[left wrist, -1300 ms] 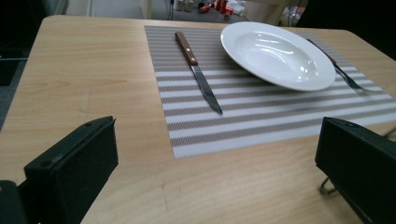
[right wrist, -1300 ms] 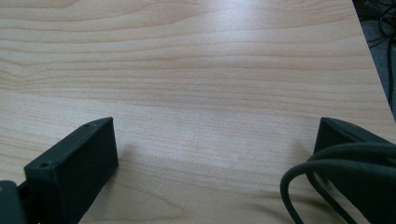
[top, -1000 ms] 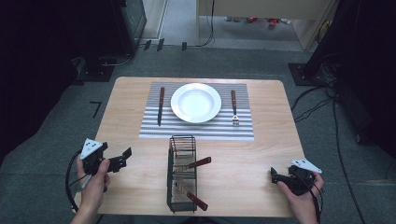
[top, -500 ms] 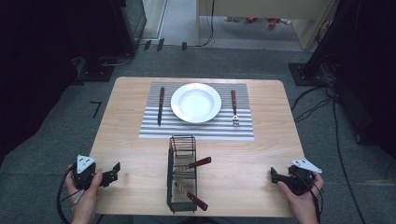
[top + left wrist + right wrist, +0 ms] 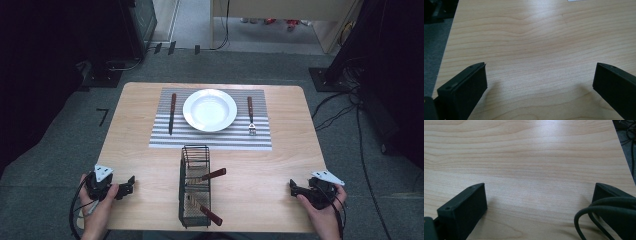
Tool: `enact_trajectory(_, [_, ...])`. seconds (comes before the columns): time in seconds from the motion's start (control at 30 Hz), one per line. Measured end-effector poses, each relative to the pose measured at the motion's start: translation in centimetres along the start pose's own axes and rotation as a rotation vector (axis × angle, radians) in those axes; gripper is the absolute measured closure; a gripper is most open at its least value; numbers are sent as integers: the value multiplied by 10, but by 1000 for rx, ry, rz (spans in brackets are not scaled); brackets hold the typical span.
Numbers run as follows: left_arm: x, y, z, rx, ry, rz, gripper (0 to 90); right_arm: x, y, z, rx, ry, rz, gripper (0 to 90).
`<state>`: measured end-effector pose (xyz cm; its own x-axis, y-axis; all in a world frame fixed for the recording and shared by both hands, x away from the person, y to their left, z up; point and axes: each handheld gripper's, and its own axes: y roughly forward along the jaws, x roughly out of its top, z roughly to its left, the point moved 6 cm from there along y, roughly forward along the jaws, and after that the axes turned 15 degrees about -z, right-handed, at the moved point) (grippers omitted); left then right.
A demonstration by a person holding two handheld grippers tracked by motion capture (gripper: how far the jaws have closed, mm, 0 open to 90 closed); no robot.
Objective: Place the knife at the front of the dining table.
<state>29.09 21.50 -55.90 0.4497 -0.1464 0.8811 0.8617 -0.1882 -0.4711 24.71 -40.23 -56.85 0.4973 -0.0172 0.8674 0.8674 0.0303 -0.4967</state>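
Observation:
A white plate [image 5: 210,110] lies on a striped placemat [image 5: 165,139] at the table's far middle. A knife [image 5: 172,113] rests left of the plate and a fork [image 5: 250,115] right of it, both with brown handles. A black wire caddy [image 5: 194,186] lies near the front edge and holds two brown-handled utensils [image 5: 214,174]. My left gripper [image 5: 129,185] rests open at the front left corner, nothing between its jaws. At the front right my right gripper [image 5: 293,188] is open too, over bare wood [image 5: 531,170].
The wooden table [image 5: 145,165] stands on grey carpet with cables [image 5: 350,110] trailing at the right. Dark equipment stands at the left and right. A cable [image 5: 589,217] loops across the right jaw in the right gripper view.
My left gripper has drawn back toward the front left corner of the table. The right gripper has stayed put.

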Motion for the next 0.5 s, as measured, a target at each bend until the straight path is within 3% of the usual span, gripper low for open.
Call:
enact_trajectory(0.03, [-1,1,0,5,5,14,0,0,0,0,0,0,0,0])
enact_trajectory(0.17, [-2,2,2,-16,-36,31,0,0,0,0,0,0,0,0])
enact_trajectory(0.5, [-1,4,2,-30,-27,33,0,0,0,0,0,0,0,0])
